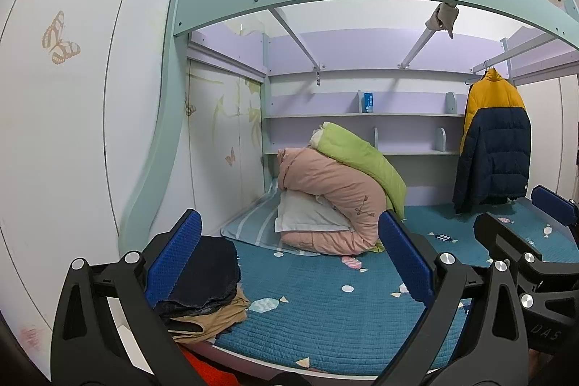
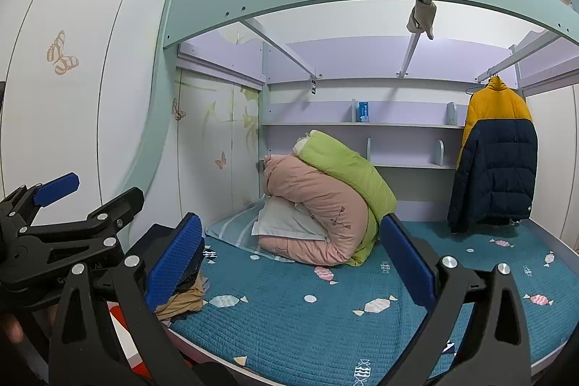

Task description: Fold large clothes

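Well, the bed (image 1: 325, 324) lay bare in the middle, bedding (image 1: 336, 201) heaped at its far end, a jacket (image 1: 494, 140) hanging far right, folded clothes (image 1: 206, 292) stacked near left. The left gripper (image 1: 289, 263) and right gripper (image 2: 289, 263) both gaped wide, holding nothing.

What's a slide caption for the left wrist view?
Open left gripper above the blue bedspread, folded clothes pile at left, yellow-navy puffer jacket hanging at right.

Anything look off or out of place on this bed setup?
One oddity: a grey-beige cloth is bunched around a support bar under the teal arch, not hung or folded. The folded stack sits at the mattress corner, and the quilts slump in a heap. No damage.
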